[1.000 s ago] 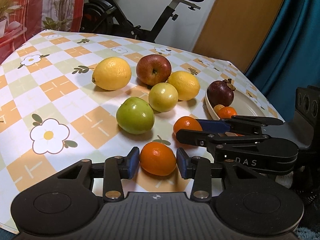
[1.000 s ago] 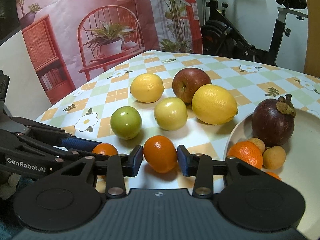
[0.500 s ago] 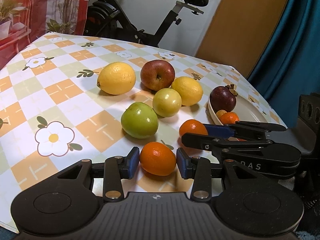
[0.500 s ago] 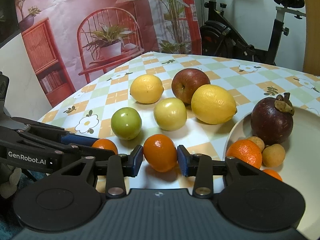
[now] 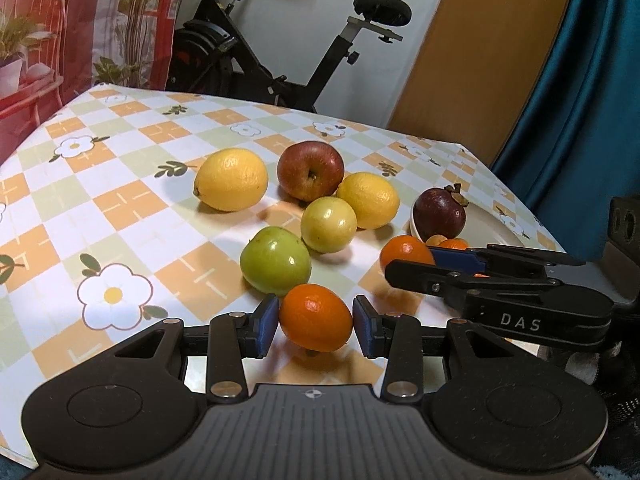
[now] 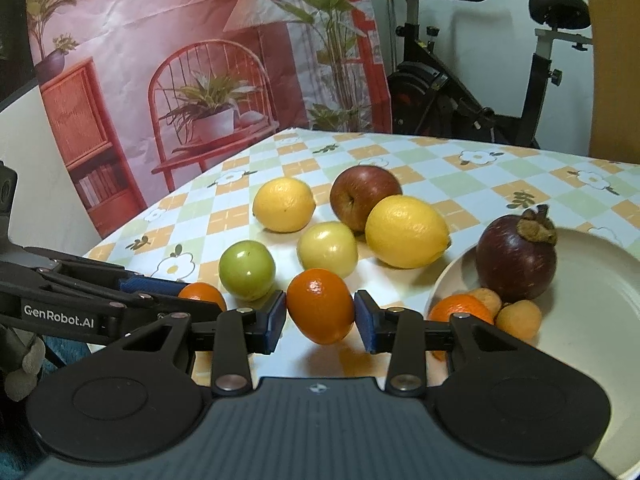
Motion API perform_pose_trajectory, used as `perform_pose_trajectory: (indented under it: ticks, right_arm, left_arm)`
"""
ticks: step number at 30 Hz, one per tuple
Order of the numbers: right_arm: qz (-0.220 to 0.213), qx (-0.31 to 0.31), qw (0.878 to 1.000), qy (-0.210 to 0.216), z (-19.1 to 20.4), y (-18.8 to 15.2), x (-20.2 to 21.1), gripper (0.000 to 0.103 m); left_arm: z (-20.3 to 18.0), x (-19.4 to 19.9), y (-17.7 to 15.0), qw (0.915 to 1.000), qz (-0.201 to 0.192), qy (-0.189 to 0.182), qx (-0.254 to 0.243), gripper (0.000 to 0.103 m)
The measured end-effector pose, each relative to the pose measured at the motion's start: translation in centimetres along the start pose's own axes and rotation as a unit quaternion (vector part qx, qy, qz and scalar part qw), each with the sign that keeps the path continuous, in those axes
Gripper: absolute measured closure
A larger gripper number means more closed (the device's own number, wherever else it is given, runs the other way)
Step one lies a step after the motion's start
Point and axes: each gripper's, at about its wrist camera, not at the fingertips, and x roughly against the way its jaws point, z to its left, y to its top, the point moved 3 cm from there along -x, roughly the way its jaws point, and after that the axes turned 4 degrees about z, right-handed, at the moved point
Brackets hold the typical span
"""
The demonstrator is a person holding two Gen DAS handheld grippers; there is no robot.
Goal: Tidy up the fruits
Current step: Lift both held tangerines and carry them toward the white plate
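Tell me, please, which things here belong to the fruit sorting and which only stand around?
Job: two held tangerines, plate, mangosteen, lemons, red apple, green apple, left gripper, right gripper.
Around: exercise bike, curtain, backdrop.

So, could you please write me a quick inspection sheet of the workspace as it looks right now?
Surface: table under a checked, flowered cloth.
Job's things: two lemons, red apple, yellow-green fruit and green apple loose on the cloth; plate holds a mangosteen, a tangerine and two small tan fruits.
Clutter: nothing seen.
Grippers: left gripper shut on one orange, lifted clear of the cloth; right gripper shut on another orange, also lifted.
Cables: nothing seen.
Surroundings: exercise bike, printed backdrop, teal curtain.
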Motion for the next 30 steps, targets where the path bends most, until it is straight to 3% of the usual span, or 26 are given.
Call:
perform_pose_trajectory:
  ticks: [30]
  right_arm:
    - [-0.066,-0.068,0.993,-0.069,-5.5,0.6,5.6,0.063]
  left_arm:
    - [-5.0,-1.2,4.2,0.9970,-0.034,-0.031,-0.062,0.060]
